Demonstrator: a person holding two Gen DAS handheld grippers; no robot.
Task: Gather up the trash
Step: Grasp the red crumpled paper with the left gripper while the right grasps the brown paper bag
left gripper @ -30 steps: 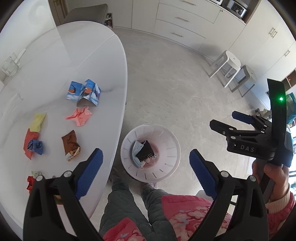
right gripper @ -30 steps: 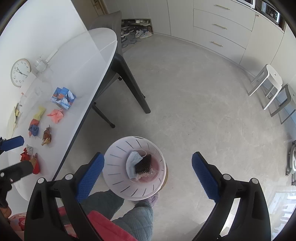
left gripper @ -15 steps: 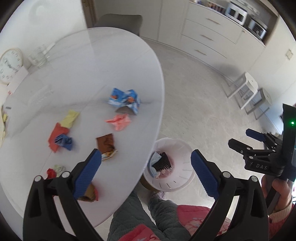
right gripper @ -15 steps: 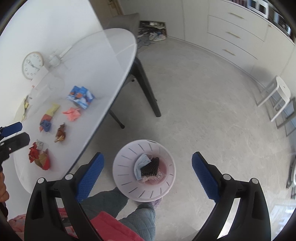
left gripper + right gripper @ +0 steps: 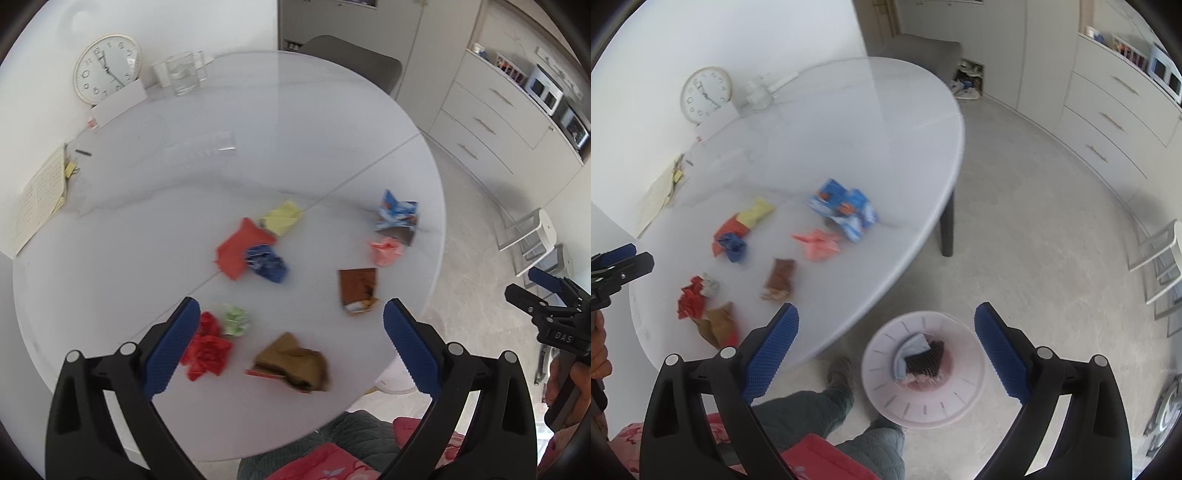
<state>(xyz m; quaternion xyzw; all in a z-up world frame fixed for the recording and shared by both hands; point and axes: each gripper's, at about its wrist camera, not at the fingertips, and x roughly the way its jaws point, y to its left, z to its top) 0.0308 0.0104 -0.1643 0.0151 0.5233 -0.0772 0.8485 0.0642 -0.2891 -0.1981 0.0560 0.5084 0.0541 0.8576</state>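
Over the white round table (image 5: 110,258) my left gripper (image 5: 291,301) hangs open and empty. Just below its fingers lie a brown wrapper (image 5: 291,363), a red crumpled wrapper (image 5: 207,350) and a green-white wad (image 5: 236,319). Farther off are a blue wad (image 5: 267,262) on orange paper, yellow paper (image 5: 282,218), a brown packet (image 5: 358,290), a pink wad (image 5: 386,251) and a blue carton (image 5: 399,218). My right gripper (image 5: 886,306) is open and empty above the floor, between the table edge and the pale pink bin (image 5: 886,398), which holds a mask and a dark piece.
A clock (image 5: 107,68), glasses (image 5: 183,72) and a paper sheet (image 5: 40,195) stand at the table's far side. A grey chair (image 5: 354,62) is behind it. Cabinets (image 5: 1108,122) and stools (image 5: 1160,254) line the right. The person's legs (image 5: 831,406) are beside the bin.
Both views have swung from the bin and floor toward the table. The left gripper now hangs over the scattered trash, and the bin has slipped to the edge of its view. Neither gripper holds anything.
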